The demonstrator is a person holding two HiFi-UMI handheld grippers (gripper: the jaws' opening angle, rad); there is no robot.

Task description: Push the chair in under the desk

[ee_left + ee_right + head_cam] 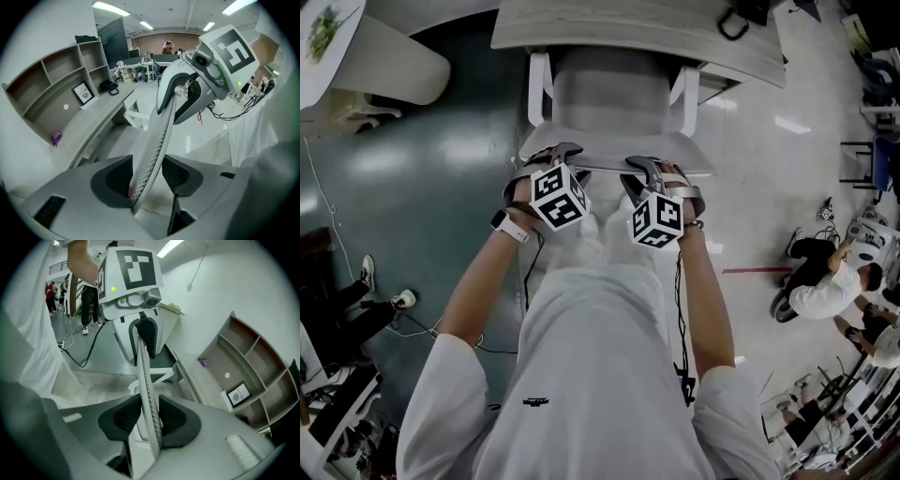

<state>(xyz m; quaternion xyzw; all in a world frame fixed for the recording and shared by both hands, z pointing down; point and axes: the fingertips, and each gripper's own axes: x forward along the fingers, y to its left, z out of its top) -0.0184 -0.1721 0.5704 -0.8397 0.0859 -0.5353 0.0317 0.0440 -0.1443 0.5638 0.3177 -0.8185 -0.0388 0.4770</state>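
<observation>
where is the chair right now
Head view, top centre: the chair has its seat partly under the desk, and its backrest's top edge sits between the jaws of the left gripper and the right gripper.

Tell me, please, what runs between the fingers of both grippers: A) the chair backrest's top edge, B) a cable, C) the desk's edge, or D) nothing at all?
A: each gripper view shows the chair backrest passing through the left gripper and the right gripper.
</observation>
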